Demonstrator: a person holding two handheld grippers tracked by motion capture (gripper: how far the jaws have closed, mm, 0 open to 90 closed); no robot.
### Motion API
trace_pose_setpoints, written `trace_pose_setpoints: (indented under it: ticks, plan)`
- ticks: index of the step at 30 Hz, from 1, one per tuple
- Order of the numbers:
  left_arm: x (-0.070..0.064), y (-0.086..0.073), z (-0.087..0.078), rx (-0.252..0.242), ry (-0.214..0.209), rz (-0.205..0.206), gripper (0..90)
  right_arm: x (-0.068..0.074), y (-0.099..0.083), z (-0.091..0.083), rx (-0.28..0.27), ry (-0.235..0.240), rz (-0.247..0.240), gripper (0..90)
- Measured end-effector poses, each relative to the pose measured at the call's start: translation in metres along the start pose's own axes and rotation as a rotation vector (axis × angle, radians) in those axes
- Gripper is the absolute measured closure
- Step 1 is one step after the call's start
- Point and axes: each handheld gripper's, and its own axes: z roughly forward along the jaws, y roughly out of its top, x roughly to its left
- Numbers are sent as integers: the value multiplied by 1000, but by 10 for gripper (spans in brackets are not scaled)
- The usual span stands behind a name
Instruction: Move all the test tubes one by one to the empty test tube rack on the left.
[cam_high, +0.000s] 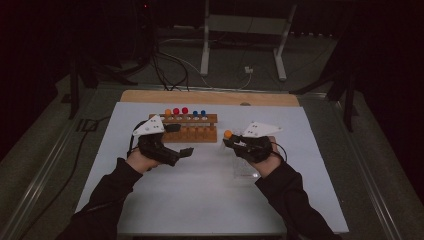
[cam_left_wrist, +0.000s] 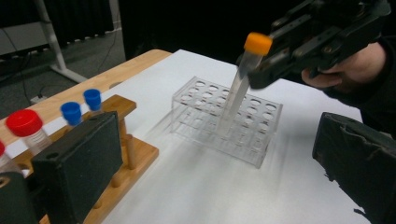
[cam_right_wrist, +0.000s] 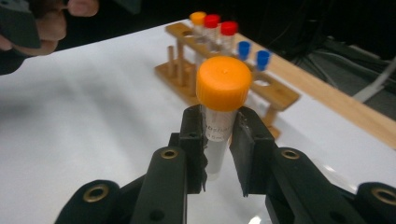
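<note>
Transfer of a capped tube between racks. The right gripper (cam_right_wrist: 217, 140) pinches a clear plastic tube with an orange screw cap (cam_right_wrist: 223, 84) just below the cap, jaws pressed against its two sides. In the left gripper view the tube (cam_left_wrist: 243, 79) hangs cap-up, its long axis tilted off vertical, with its lower end over or just entering a hole of the clear acrylic rack (cam_left_wrist: 226, 119) on the white table sheet (cam_high: 200, 195); how deep it sits cannot be told. The rack lies directly below these jaws, so seating likely calls for righting the tube. The left gripper (cam_left_wrist: 210, 158), jaws spread and empty, waits beside the wooden rack (cam_high: 192, 131) of red-, blue- and orange-capped tubes
</note>
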Motion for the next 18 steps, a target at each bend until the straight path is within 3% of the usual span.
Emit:
trace_pose_setpoints:
  ticks: [11,18]
  plan:
    - [-18,-1,6,-3,-47,22,26,23,-8,19,61,78,-33,750]
    - [-27,-10,14,10,-80,19,94,34,-12,24,83,113,-47,750]
